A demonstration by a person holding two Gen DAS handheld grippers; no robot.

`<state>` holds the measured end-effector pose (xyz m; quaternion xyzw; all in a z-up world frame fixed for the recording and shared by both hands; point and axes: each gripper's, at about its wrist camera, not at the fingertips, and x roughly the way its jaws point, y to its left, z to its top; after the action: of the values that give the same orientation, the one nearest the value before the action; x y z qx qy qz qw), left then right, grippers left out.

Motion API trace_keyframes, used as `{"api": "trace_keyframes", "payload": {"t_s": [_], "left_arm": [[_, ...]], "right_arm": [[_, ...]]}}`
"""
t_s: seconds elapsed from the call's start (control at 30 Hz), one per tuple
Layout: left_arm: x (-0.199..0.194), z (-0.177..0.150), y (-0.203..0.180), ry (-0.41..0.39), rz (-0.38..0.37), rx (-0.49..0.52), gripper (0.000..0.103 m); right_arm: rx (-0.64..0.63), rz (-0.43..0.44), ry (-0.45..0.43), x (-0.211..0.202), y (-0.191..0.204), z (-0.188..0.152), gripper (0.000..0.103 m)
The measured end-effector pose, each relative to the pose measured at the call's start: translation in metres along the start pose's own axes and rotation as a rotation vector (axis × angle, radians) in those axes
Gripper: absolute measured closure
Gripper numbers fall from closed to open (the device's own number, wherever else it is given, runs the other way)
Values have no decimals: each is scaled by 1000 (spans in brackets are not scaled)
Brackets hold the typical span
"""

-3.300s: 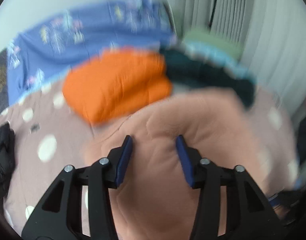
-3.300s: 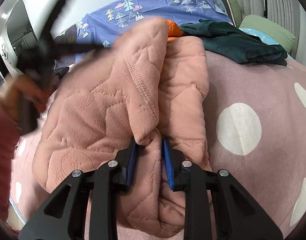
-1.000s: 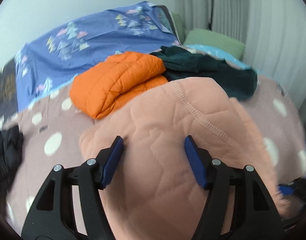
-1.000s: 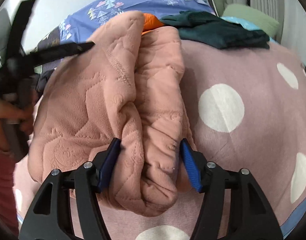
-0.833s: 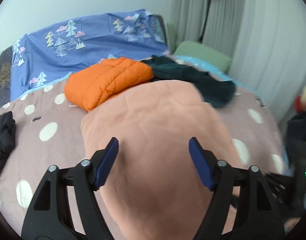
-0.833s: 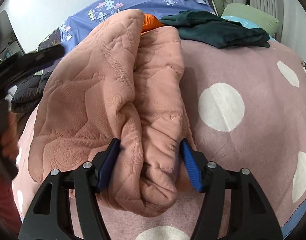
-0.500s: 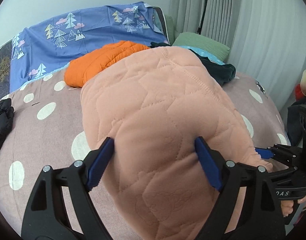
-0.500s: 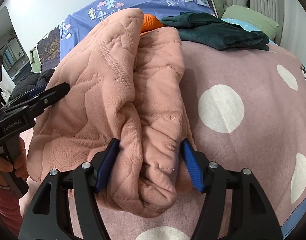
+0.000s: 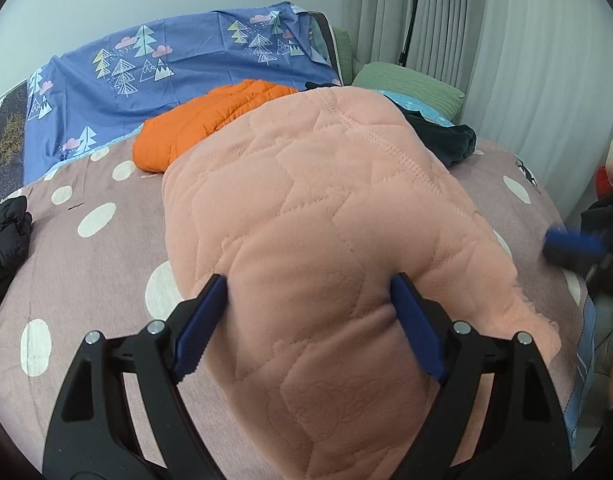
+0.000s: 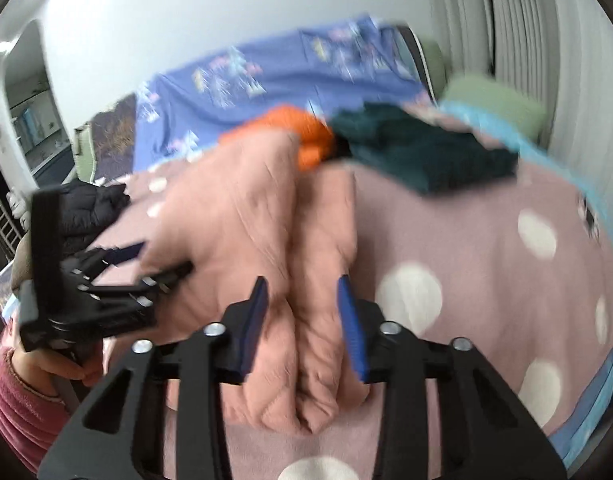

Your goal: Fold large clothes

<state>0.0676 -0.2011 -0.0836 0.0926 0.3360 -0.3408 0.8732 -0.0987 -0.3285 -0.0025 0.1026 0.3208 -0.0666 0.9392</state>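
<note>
Both claws straddle the pink quilted garment (image 9: 330, 216): left (image 9: 310, 320) wide apart, right (image 10: 302, 320) closing.

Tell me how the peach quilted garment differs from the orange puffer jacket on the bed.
The peach quilted garment is pale, fleecy, stitched in irregular patches, and lies nearest between the left gripper's fingers; the orange puffer jacket is bright, smooth, ribbed in channels, and lies farther back by the blue tree-print sheet. The peach one looks much bulkier. Both lie folded on the polka-dot bedspread.
</note>
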Motion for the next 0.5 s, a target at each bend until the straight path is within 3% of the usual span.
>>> {"api": "trace_keyframes", "payload": {"t_s": [0.07,0.1,0.13,0.2,0.3,0.4,0.5], "left_arm": [[0,-1,0,-3,0,0,18],[0,-1,0,-5,-1,-2,18],[0,-1,1,-8,-1,-3,18],[0,-3,-3,-7,-4,24,17],[1,-3,-3,-11,9,16,17],[0,-2,-1,-4,-2,11,17],[0,-4,1,-12,-7,-4,17]], "right_arm": [[-19,20,83,18,3,-9,72],[-17,20,210,46,4,-24,72],[-10,31,271,63,3,-37,71],[-21,7,205,66,4,-47,70],[-53,-12,194,58,12,-40,69],[17,43,212,56,1,-29,69],[59,89,174,52,-4,-11,69]]}}
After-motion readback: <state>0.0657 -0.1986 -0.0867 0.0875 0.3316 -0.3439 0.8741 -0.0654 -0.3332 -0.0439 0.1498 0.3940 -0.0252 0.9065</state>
